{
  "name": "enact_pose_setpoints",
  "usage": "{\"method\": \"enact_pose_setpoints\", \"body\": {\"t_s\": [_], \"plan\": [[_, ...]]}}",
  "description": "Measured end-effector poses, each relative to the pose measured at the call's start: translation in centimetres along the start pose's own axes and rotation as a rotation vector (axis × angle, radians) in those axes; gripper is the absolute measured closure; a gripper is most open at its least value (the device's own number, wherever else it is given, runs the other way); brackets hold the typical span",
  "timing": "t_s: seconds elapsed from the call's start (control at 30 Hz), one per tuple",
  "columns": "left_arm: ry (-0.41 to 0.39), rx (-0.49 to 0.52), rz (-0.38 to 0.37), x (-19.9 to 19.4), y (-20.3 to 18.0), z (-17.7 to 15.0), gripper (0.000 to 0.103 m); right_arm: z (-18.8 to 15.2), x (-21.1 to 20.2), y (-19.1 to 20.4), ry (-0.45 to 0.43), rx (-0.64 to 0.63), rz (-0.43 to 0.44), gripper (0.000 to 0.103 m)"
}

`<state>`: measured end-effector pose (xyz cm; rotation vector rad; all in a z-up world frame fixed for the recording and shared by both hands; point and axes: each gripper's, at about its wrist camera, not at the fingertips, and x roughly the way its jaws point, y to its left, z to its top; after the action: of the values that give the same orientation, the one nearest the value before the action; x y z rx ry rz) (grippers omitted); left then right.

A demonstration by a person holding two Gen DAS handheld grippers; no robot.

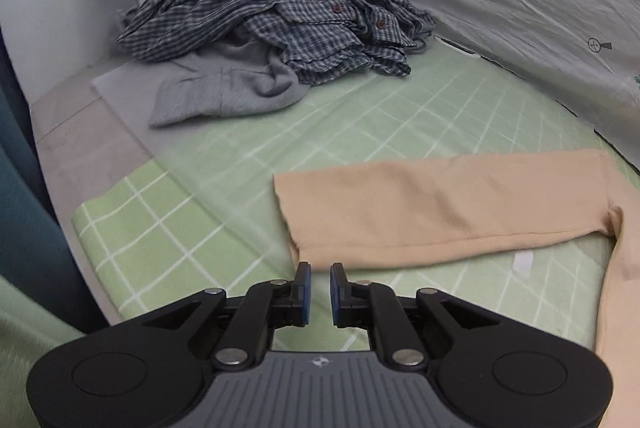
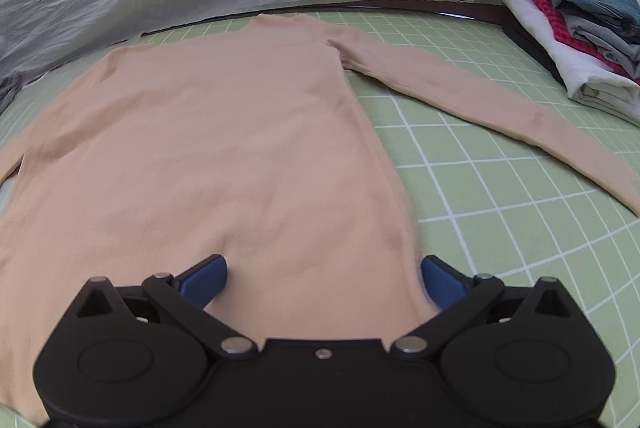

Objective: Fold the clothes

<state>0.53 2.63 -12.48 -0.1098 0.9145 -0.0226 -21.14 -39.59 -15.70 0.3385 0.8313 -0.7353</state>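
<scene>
Peach sweater (image 2: 224, 132) — flat on green sheet (image 2: 500, 228), sleeves out. My left claw (image 1: 320, 274) nearly closed, empty, near left cuff; right claw (image 2: 324, 274) wide, empty, over hem — grip edges squarely.

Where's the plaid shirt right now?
In the left wrist view the plaid shirt lies crumpled at the far left of the green checked mat, on top of a grey garment, well beyond the beige sweater's sleeve.
</scene>
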Motion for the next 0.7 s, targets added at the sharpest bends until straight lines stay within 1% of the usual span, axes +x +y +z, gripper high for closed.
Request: {"method": "enact_pose_setpoints", "body": {"t_s": [0.03, 0.1, 0.2, 0.37, 0.43, 0.5, 0.53, 0.57, 0.6, 0.63, 0.67, 0.7], "plan": [[0.006, -0.006, -0.028, -0.3, -0.3, -0.3, 0.079, 0.0, -0.1, -0.1, 0.006, -0.007, 0.008, 0.0], [0.022, -0.013, -0.088, -1.0, -1.0, -0.9, 0.073, -0.2, -0.4, -0.5, 0.017, -0.014, 0.015, 0.0], [0.057, 0.043, -0.197, -1.7, -3.7, -1.5, 0.065, -0.5, -1.0, -1.2, 0.032, -0.011, 0.003, 0.0], [0.145, 0.205, -0.383, -2.4, -9.9, -3.9, 0.063, -0.8, -2.2, -2.7, 0.042, -0.027, -0.008, 0.0], [0.18, 0.27, -0.457, -2.7, -12.3, -4.9, 0.061, -0.8, -2.5, -3.3, 0.04, -0.022, -0.015, 0.002], [0.191, 0.369, -0.456, -3.0, -14.6, -6.2, 0.061, -1.0, -2.6, -4.0, 0.055, -0.022, 0.002, 0.013], [0.199, 0.406, -0.454, -3.1, -15.4, -6.8, 0.061, -1.2, -2.6, -4.4, 0.067, -0.017, 0.024, 0.025], [0.21, 0.43, -0.46, -3.2, -15.9, -7.3, 0.063, -1.3, -2.7, -4.9, 0.066, -0.008, 0.05, 0.032], [0.223, 0.451, -0.469, -3.3, -16.4, -7.8, 0.064, -1.3, -2.9, -5.1, 0.06, -0.01, 0.056, 0.038], [0.231, 0.469, -0.469, -3.3, -16.7, -8.2, 0.072, -1.3, -3.1, -5.4, 0.055, -0.014, 0.07, 0.056], [0.237, 0.489, -0.462, -3.3, -16.9, -8.6, 0.077, -1.3, -3.3, -5.6, 0.056, -0.017, 0.1, 0.074], [0.245, 0.505, -0.453, -3.3, -17.1, -8.9, 0.087, -1.3, -3.4, -5.8, 0.062, -0.008, 0.126, 0.086]]}}
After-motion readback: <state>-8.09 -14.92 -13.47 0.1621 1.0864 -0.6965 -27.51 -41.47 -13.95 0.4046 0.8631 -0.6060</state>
